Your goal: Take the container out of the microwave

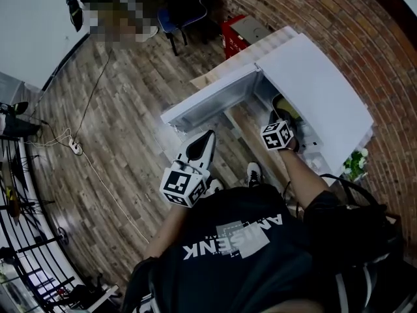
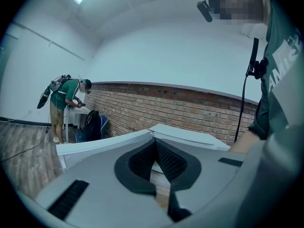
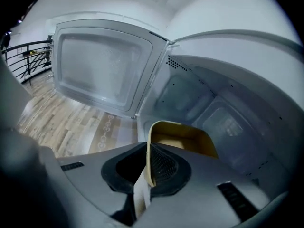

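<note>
Container (image 3: 190, 139): mouth up, inside the microwave (image 3: 228, 80), its length running rightward from the right gripper (image 3: 149, 167). That gripper's jaws are nearly together, pinching its near wall. Left gripper (image 2: 154, 158): jaws closed, holding nothing.

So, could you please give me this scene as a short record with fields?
Microwave: white microwave oven, door swung open
Container: yellow open-topped container, inside the cavity
Right gripper: shut on the container's near wall
Left gripper: shut, empty, outside the microwave
Task step: container gripped, not yet out
</note>
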